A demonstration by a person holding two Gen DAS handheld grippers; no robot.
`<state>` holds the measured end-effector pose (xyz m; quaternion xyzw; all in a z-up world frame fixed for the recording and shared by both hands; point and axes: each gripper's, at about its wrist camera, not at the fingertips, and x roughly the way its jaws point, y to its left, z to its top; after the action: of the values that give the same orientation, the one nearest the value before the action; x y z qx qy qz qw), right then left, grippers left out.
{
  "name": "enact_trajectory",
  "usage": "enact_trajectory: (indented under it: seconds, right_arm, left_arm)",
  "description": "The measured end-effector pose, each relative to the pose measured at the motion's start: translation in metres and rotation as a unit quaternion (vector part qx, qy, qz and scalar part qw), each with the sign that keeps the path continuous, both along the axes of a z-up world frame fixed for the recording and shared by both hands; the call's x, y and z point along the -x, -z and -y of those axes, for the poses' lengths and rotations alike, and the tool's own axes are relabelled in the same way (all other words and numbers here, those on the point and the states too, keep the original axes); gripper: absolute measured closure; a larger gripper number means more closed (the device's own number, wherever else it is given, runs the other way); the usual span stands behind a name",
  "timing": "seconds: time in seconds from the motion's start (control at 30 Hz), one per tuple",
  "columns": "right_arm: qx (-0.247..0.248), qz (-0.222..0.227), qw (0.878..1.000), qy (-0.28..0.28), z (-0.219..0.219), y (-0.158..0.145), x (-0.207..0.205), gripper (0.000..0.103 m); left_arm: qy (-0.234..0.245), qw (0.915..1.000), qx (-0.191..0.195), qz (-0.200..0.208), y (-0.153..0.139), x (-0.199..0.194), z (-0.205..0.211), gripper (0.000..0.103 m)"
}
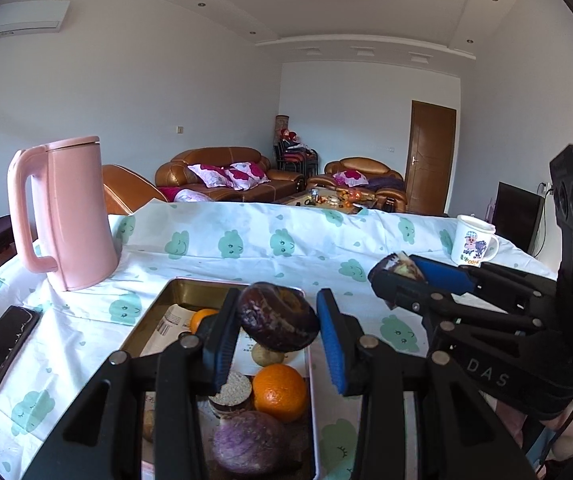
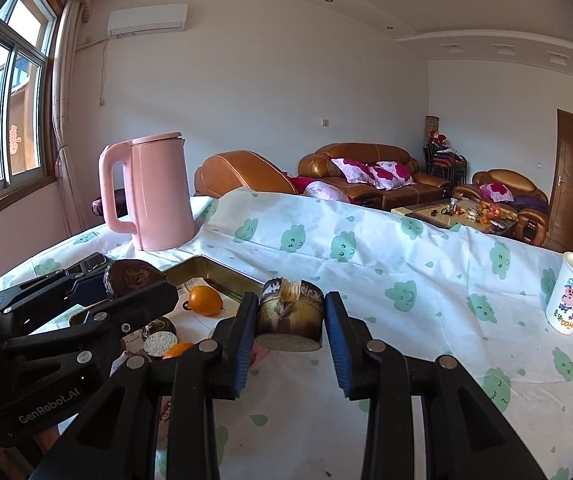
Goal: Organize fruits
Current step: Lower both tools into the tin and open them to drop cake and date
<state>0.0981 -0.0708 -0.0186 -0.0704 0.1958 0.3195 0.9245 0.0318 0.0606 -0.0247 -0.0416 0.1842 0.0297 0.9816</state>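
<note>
My left gripper is shut on a dark purple-brown fruit and holds it above the metal tray. In the tray lie an orange, a second orange, a cut half fruit and a purple round fruit. My right gripper is shut on a cut piece of brown fruit, held above the tablecloth right of the tray. The right gripper also shows in the left wrist view, and the left gripper in the right wrist view.
A pink kettle stands behind the tray at the left. A black phone lies at the table's left edge. A white printed mug stands at the far right. The table has a white cloth with green clouds.
</note>
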Motion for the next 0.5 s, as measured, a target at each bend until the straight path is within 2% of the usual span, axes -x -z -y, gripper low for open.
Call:
enact_trajectory:
  seconds: [0.37, 0.5]
  right_arm:
    - [0.020, 0.003, 0.999, -0.031, -0.038, -0.006, 0.000, 0.067]
    - [0.022, -0.011, 0.999, -0.044, -0.055, -0.004, -0.005, 0.067]
  left_arm:
    - [-0.037, 0.9991, 0.006, -0.017, 0.005, 0.006, -0.042, 0.063]
    - [-0.049, 0.9983, 0.013, -0.029, 0.010, 0.007, -0.055, 0.063]
